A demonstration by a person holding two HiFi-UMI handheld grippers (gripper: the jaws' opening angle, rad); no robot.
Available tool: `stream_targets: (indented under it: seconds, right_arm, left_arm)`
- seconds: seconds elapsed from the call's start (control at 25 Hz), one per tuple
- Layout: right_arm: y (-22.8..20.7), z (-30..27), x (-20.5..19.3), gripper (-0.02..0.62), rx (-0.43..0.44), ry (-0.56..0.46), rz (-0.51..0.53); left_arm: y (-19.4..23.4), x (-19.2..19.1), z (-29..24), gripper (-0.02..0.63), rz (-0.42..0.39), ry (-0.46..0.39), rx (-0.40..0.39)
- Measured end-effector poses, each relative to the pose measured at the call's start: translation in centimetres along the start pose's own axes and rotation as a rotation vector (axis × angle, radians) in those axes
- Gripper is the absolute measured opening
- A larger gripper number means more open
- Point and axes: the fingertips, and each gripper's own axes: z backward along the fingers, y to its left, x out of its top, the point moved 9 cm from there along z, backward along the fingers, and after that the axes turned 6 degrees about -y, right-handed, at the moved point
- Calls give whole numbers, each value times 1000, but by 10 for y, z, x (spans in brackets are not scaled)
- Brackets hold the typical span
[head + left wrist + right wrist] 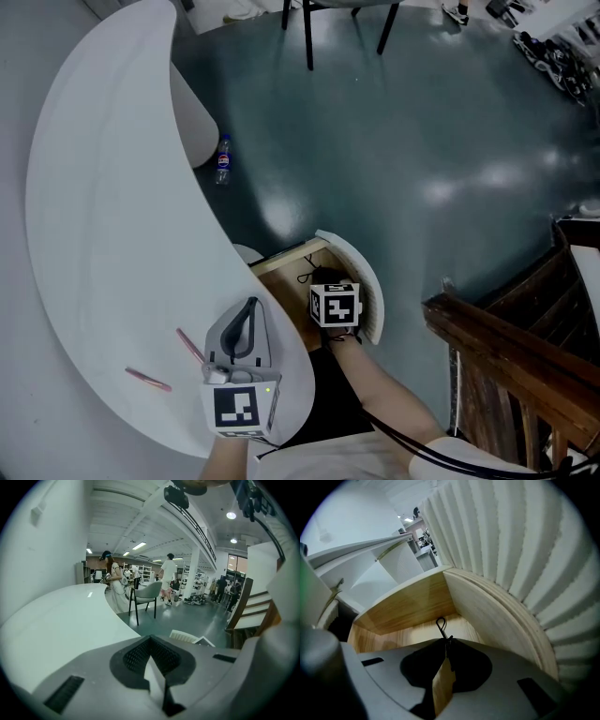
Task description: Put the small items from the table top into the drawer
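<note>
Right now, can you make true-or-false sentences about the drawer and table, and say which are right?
1. The drawer is open. True.
2. The right hand-held gripper grips a black clip. True.
3. The table has nothing on it. False: two pink sticks lie there.
4. The bottle is on the table. False: it is on the floor.
5. The left hand-held gripper holds a stick. False: it is shut and empty.
</note>
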Motion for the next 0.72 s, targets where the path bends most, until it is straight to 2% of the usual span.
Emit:
stream_targets:
  seconds: [0.72]
  right_arm:
    - [2, -2, -3, 52, -9, 14, -19]
  left_arm:
    - [0, -2, 0, 20, 0, 3, -16]
